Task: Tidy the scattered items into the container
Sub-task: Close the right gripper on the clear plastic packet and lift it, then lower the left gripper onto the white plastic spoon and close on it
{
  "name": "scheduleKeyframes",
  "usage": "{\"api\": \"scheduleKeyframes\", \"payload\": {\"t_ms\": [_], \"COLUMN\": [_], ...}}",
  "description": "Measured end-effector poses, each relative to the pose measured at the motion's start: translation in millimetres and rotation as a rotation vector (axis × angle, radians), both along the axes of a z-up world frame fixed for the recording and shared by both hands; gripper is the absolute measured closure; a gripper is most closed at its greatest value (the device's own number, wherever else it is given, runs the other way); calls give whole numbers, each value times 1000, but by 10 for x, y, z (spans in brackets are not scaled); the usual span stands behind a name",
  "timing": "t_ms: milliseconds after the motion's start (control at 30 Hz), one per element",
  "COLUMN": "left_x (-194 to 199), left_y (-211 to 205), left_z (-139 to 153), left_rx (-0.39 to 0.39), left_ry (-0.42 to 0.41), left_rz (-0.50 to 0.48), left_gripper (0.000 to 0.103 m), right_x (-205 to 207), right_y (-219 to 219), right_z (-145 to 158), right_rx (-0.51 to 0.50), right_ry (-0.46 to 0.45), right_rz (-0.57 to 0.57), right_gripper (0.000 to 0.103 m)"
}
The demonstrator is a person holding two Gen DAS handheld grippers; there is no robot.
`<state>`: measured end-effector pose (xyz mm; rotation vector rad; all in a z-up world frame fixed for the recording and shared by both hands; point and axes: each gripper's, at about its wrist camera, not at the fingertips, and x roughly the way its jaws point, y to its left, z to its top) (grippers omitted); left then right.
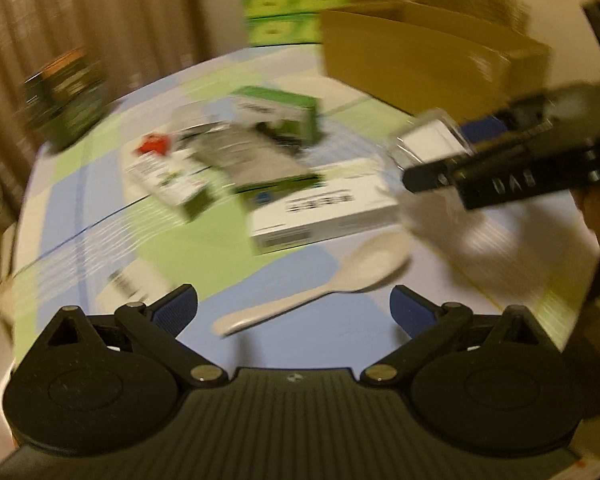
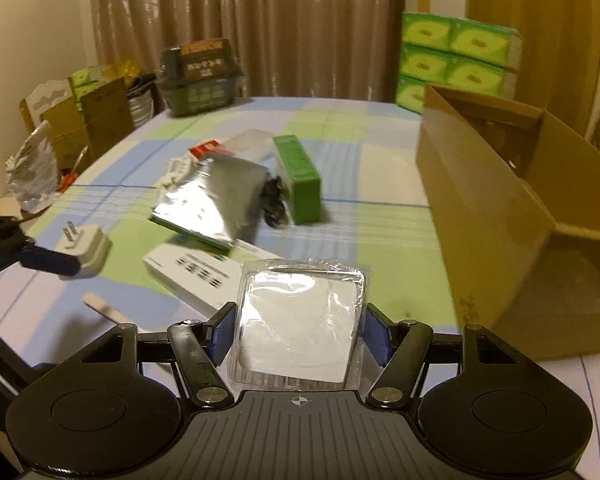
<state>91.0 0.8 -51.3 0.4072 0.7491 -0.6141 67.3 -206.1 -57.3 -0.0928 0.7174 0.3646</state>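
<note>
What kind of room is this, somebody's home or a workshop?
Most likely a home, perhaps a dining or spare room. Long brown curtains hang behind a table under a checked blue-and-green cloth, and green tissue boxes are stacked by the wall.

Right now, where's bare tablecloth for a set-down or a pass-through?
Free: the strip between the green box and the cardboard box, and the far cloth beyond the pile up to the dark tub. Crowded: mid-table, where the foil pouch overlaps the white box. The right gripper holds a clear packet.
</note>
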Motion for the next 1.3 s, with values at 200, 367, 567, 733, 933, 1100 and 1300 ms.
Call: {"api": "scheduleKeyframes", "payload": {"t_ms": [200, 367, 567, 733, 933, 1100, 1300], "left_x": [112, 227, 356, 435, 559, 603, 563], "left_y": [-291, -417, -517, -595, -665, -685, -658], "left_z": [-164, -269, -321, -317, -309, -300, -215], "left_rx": [40, 81, 127, 141, 179, 173, 87], "left_ry": [20, 49, 80, 110, 165, 187, 172], "left_rz": [-168, -292, -419, -512, -601, -604, -526], "left_gripper": [16, 31, 46, 55, 61, 72, 100], "right_x": [-41, -51, -28, -5, -3, -1, 9], "right_y": [-94, -83, -68, -78, -91, -82, -85], "right_z": [-47, -77, -119, -128, -144, -153, -130], "right_rx": [-2, -5, -4, -3, 1, 4, 9], "right_ry": [13, 13, 25, 27, 30, 32, 26], "right_rz": [-2, 11, 17, 14, 13, 19, 13], "right_gripper": [40, 40, 40, 40, 40, 40, 40]}}
